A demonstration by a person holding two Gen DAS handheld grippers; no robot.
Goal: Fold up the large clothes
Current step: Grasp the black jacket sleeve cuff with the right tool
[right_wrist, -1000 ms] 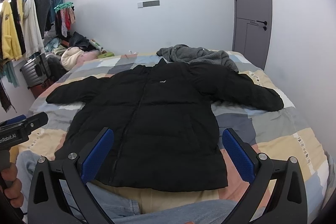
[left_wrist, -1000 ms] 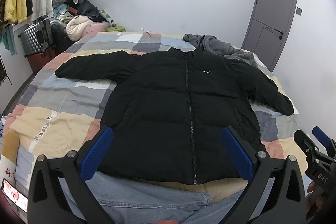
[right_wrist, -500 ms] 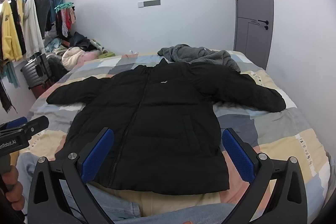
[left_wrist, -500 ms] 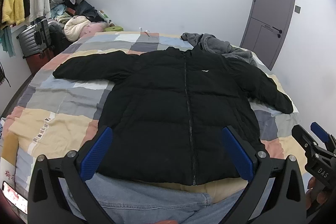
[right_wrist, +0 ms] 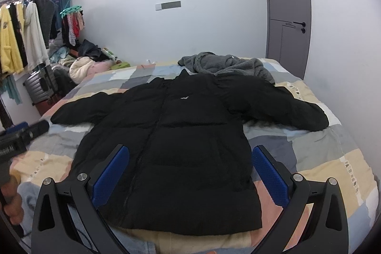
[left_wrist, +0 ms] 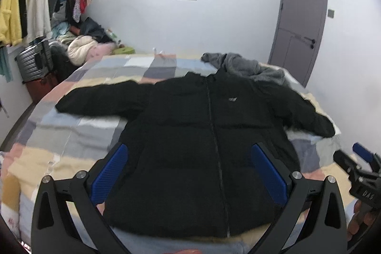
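A black puffer jacket (left_wrist: 190, 135) lies flat and zipped on the bed, front up, both sleeves spread out to the sides; it also shows in the right wrist view (right_wrist: 181, 139). My left gripper (left_wrist: 190, 170) is open and empty, held above the jacket's hem. My right gripper (right_wrist: 190, 170) is open and empty, also above the hem. The right gripper appears at the right edge of the left wrist view (left_wrist: 357, 166). The left gripper appears at the left edge of the right wrist view (right_wrist: 21, 135).
The bed has a patchwork cover (left_wrist: 71, 139). A grey fleece garment (right_wrist: 226, 66) lies crumpled past the jacket's collar. A clothes rack (left_wrist: 28, 4), a suitcase (left_wrist: 35, 61) and a clothes pile (left_wrist: 83, 49) stand at the left. A grey door (right_wrist: 288, 11) is at the back right.
Both grippers have lifted and tilted upward a little, so more of the wall and ceiling shows. The jacket has not moved. Both grippers stay open.
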